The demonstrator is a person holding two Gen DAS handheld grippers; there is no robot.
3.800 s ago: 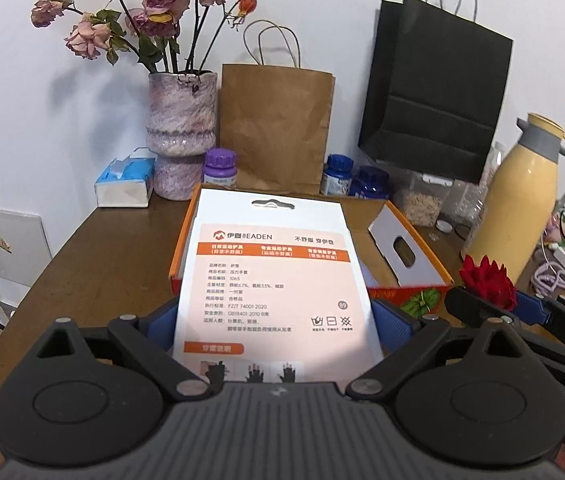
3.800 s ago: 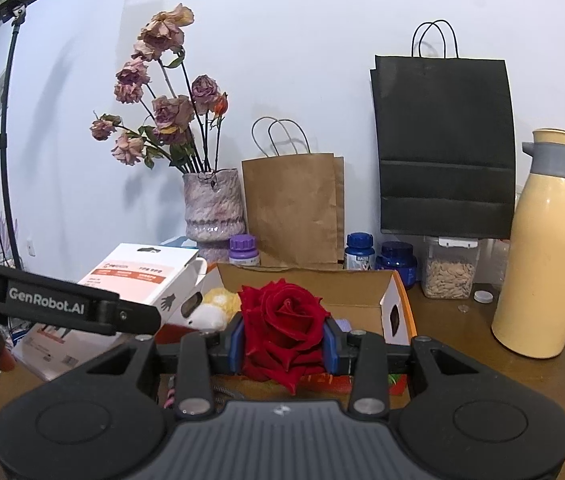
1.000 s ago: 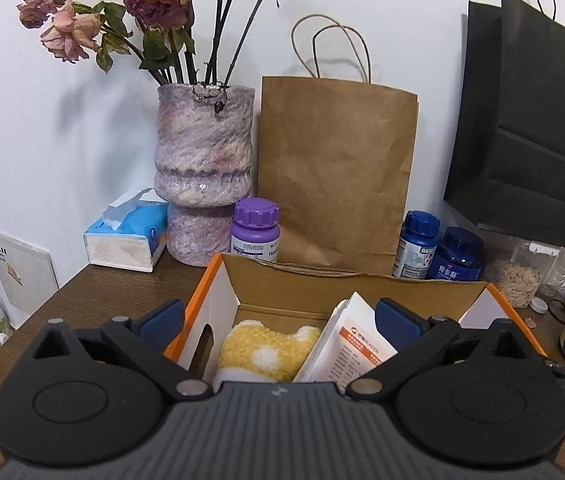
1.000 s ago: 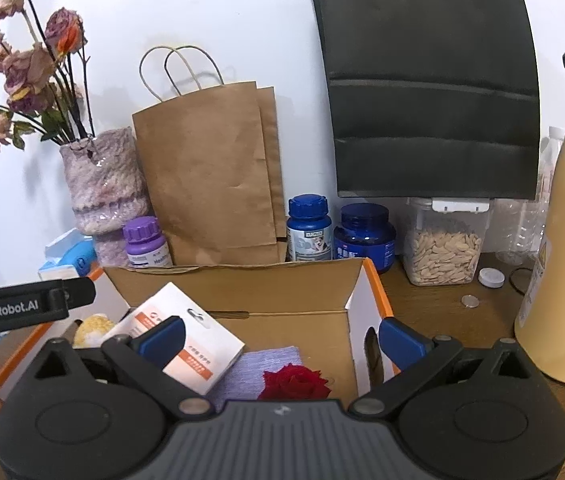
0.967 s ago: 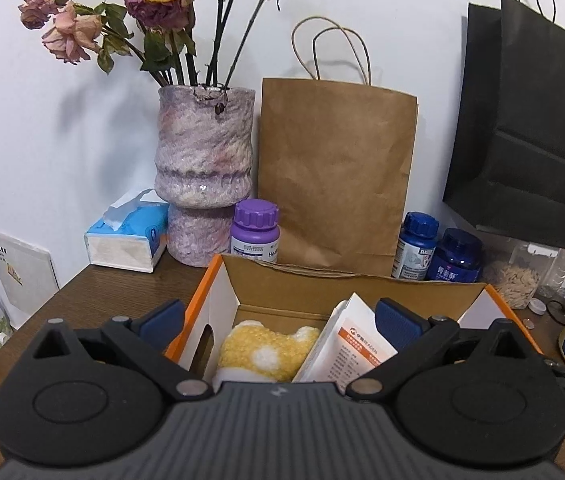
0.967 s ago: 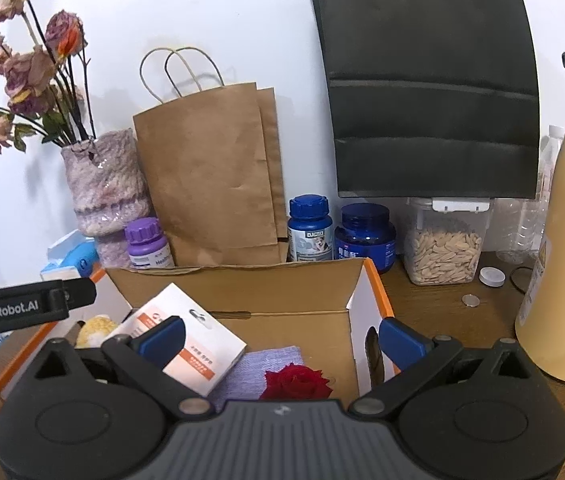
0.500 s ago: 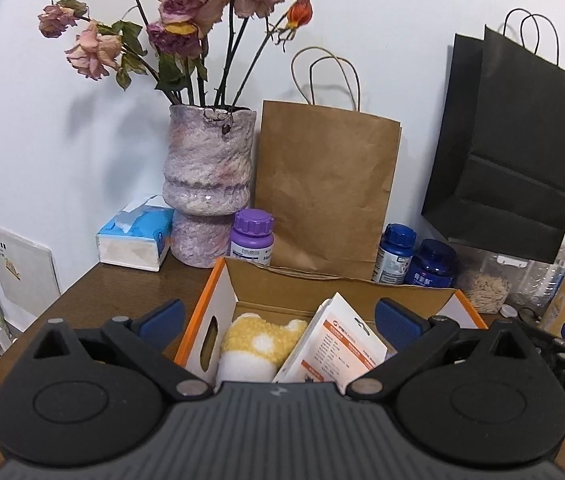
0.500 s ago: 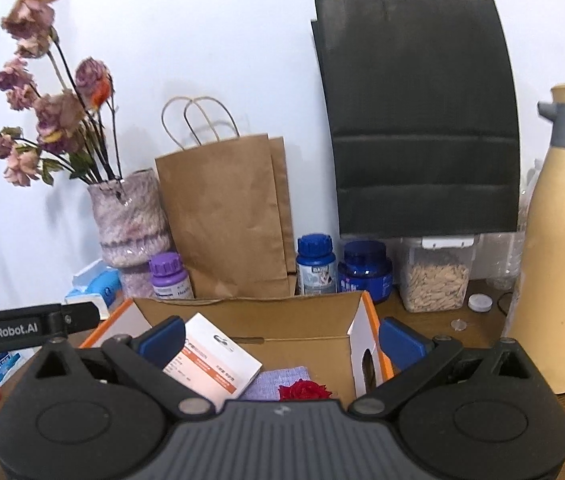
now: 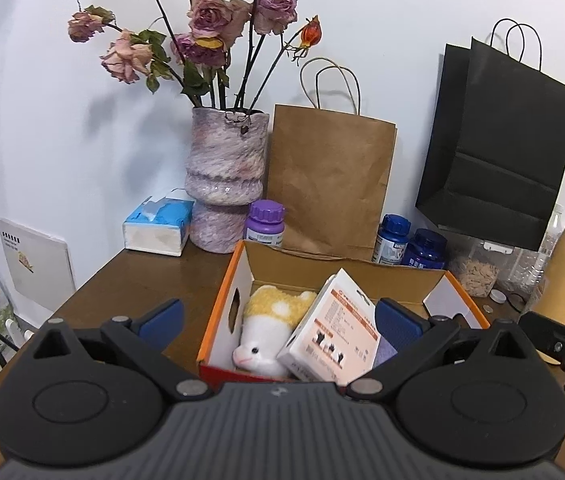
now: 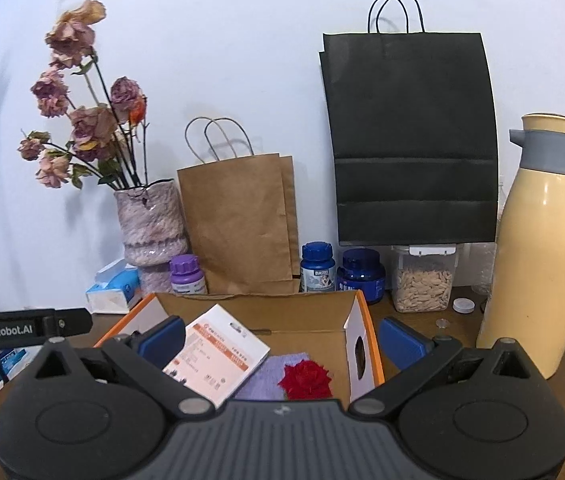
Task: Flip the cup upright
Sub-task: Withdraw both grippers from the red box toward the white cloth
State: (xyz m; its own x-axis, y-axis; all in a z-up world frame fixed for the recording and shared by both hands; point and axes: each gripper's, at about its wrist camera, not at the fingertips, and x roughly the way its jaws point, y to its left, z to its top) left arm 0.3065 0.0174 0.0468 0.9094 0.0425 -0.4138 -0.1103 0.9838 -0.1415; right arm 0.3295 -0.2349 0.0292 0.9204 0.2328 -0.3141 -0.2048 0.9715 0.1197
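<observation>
Both tongs (image 9: 278, 316) (image 10: 282, 334) agape, empty.

The table held one orange-edged cardboard box (image 10: 366, 312), and in it lay one plush toy (image 9: 270, 328), one white packet (image 10: 222, 352) and one red rose (image 10: 306, 376). Behind stood two paper bags, brown (image 10: 238, 220) and black (image 10: 410, 136), three pill bottles, one purple-capped (image 10: 187, 276) and two blue (image 10: 317, 266) (image 10: 362, 274), one vase (image 10: 150, 224), one tissue box (image 9: 158, 228), one seed container (image 10: 424, 278) and one yellow flask (image 10: 542, 248).
</observation>
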